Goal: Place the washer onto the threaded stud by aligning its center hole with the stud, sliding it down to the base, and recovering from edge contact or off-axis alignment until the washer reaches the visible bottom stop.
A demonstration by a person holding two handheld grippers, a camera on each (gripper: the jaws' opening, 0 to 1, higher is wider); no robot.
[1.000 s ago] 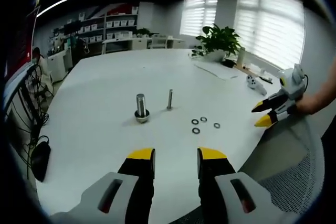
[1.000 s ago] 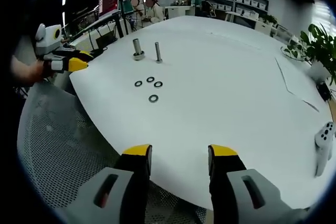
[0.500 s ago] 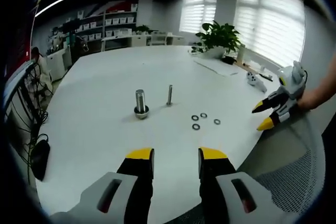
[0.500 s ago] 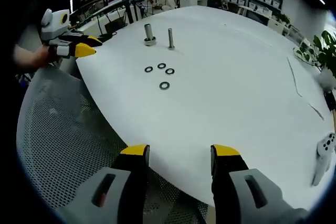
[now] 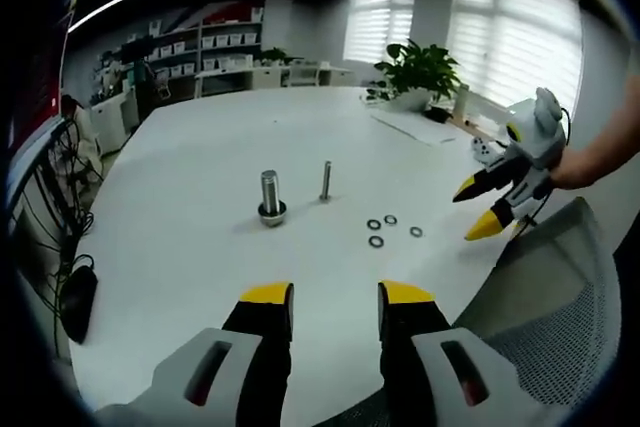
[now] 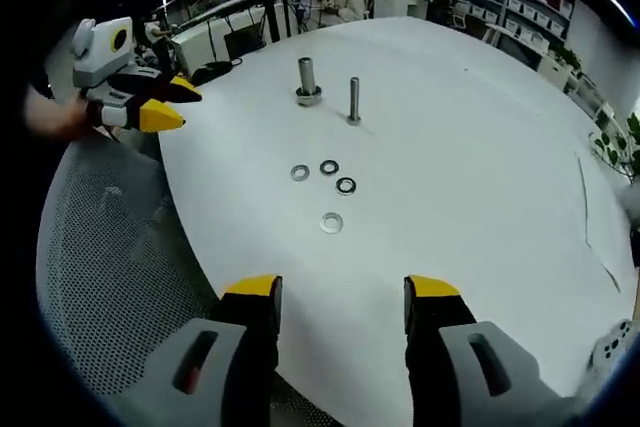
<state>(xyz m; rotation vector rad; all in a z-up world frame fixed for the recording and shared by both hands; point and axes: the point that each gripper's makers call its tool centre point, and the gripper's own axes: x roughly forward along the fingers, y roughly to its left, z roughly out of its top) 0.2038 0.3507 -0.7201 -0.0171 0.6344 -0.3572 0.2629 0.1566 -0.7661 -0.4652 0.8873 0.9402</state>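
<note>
Nearest in the left gripper view, the left gripper (image 5: 333,297) hangs over the near edge of the white surface (image 5: 200,177), its yellow-tipped fingers (image 5: 268,295) spread with nothing between them. Just past that edge, mesh chair backs (image 6: 110,277) crowd close.

Out on the surface, four washers (image 6: 329,168) lie loose in a small cluster, flat and apart from one another; the closest washer (image 6: 332,222) sits a little off from the other three.

Beyond them stands the thin threaded stud (image 6: 353,100), upright and bare, and just beside it a thicker bolt (image 6: 306,80) on its wide base.

The right gripper (image 5: 478,209) hovers at the surface's edge, fingers parted, empty.

Farther off: papers (image 5: 415,130), a white controller (image 5: 481,153), a potted plant (image 5: 415,72), shelves of bins (image 5: 215,52). No writing is legible.
</note>
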